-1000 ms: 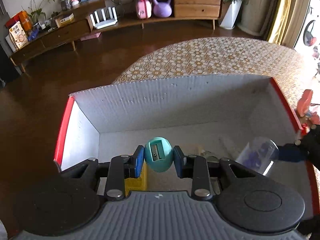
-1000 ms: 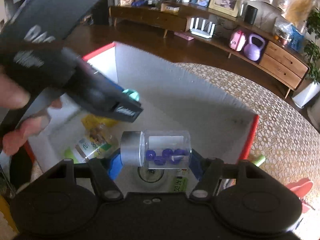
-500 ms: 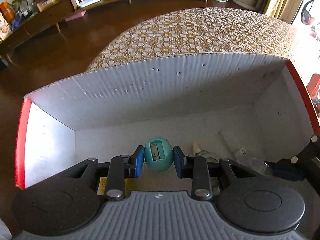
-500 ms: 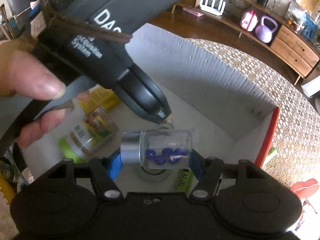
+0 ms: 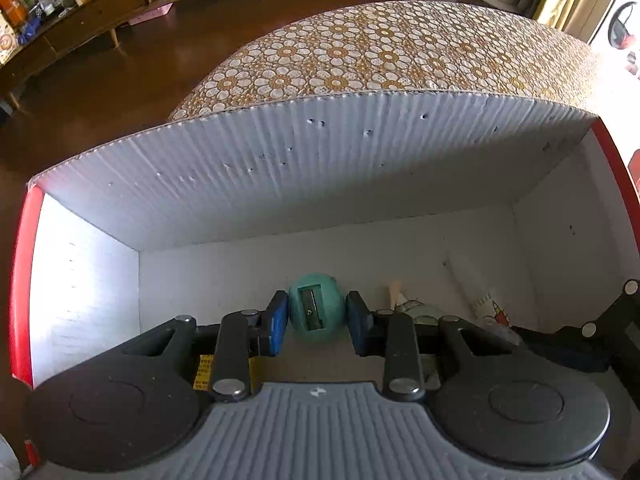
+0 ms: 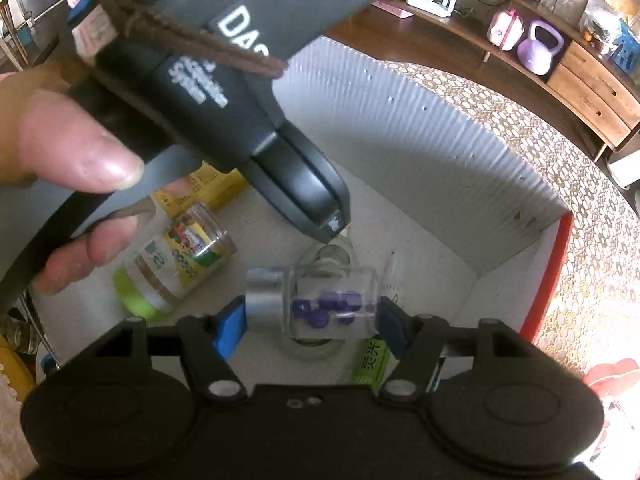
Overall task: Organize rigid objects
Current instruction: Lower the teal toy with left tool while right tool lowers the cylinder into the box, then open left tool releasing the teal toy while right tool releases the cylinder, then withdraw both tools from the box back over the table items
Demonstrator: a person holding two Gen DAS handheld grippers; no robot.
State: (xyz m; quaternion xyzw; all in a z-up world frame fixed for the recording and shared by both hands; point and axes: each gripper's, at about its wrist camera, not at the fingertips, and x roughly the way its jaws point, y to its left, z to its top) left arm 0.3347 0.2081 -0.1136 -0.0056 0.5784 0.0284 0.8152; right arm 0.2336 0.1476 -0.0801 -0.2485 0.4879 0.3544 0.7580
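A white corrugated box (image 5: 280, 184) with red edges fills both views. My left gripper (image 5: 318, 322) is low inside it, shut on a teal egg-shaped pencil sharpener (image 5: 316, 304), blade slot facing the camera. My right gripper (image 6: 310, 330) hangs over the box floor, its blue pads shut on the two ends of a small clear jar (image 6: 332, 300) with a silver cap and purple beads. In the right wrist view the left gripper's black body (image 6: 224, 92) and the hand (image 6: 72, 152) holding it cover the upper left. The right gripper's black frame (image 5: 600, 340) shows at the right edge of the left wrist view.
On the box floor lie a jar with a green lid (image 6: 176, 268), a yellow packet (image 6: 212, 188), a green tube (image 6: 370, 364), a round glass item (image 6: 332, 252) and a white tube (image 5: 480, 296). The box stands on a floral tablecloth (image 5: 380, 52); a sideboard (image 6: 592, 92) lines the wall.
The left gripper has tipped and sunk into the box with the sharpener held. Its body now fills more of the right wrist view. The jar stays between the right pads.
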